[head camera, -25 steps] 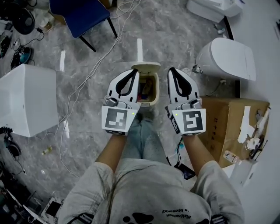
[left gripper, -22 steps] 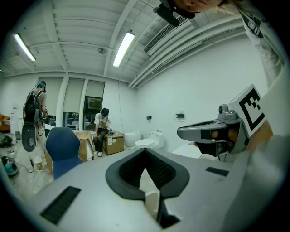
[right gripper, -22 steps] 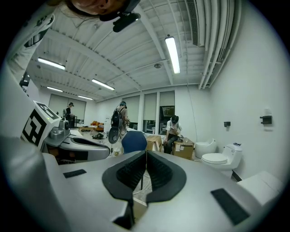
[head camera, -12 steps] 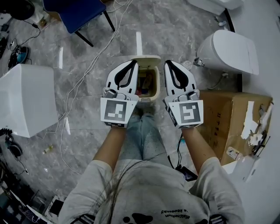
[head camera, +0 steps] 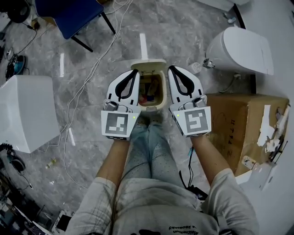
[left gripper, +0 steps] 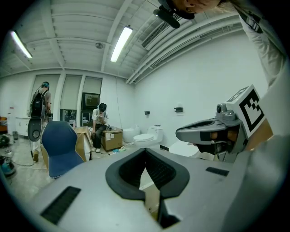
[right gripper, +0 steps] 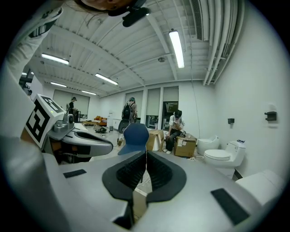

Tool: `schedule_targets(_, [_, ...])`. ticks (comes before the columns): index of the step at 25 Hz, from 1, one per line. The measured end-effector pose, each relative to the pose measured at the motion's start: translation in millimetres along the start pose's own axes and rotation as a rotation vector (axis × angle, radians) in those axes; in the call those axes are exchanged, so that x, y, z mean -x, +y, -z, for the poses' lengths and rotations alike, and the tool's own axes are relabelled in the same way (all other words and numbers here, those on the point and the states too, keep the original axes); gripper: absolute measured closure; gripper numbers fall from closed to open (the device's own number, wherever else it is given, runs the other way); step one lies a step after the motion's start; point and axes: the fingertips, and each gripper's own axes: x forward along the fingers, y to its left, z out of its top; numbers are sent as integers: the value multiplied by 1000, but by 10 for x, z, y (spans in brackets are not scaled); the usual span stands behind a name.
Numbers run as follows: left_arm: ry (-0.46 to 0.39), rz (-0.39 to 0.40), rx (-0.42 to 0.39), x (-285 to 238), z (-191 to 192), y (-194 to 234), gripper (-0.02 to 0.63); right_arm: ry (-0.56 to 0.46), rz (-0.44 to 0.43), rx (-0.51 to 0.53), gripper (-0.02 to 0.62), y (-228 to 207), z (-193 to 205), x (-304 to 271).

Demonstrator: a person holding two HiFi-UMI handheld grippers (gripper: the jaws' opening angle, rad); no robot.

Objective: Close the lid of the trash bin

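Observation:
A cream trash bin [head camera: 157,106] stands on the floor in front of the person's feet. Its lid [head camera: 148,64] is tipped up at the far side, and coloured rubbish shows inside. My left gripper [head camera: 134,72] hangs over the bin's left edge and my right gripper [head camera: 171,68] over its right edge, both above it. Both are shut, with nothing between the jaws. In the left gripper view the closed left gripper [left gripper: 146,153] points across the room, with the right gripper [left gripper: 213,132] beside it. The right gripper view shows the closed right gripper [right gripper: 145,156] the same way.
A white toilet [head camera: 241,48] and a cardboard box [head camera: 243,128] stand to the right. A white box [head camera: 27,112] sits at the left and a blue chair [head camera: 69,13] at the far left. Cables [head camera: 87,78] trail over the grey floor. People stand and sit far across the room.
Both grippers have sunk side by side toward the bin and stayed shut. The lid stands open as before.

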Motion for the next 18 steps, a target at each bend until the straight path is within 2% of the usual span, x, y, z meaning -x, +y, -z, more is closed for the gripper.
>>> schedule_targets(6, [-5, -7, -3, -122, 192, 32, 586, -18, -5, 8, 563, -64, 205, -86])
schedule_targets(11, [6, -5, -25, -192, 386, 29, 586, 27, -19, 31, 562, -90, 466, -106])
schedule_targets(18, [21, 6, -28, -298, 704, 118, 586, 28, -48, 54, 563, -21, 725, -298])
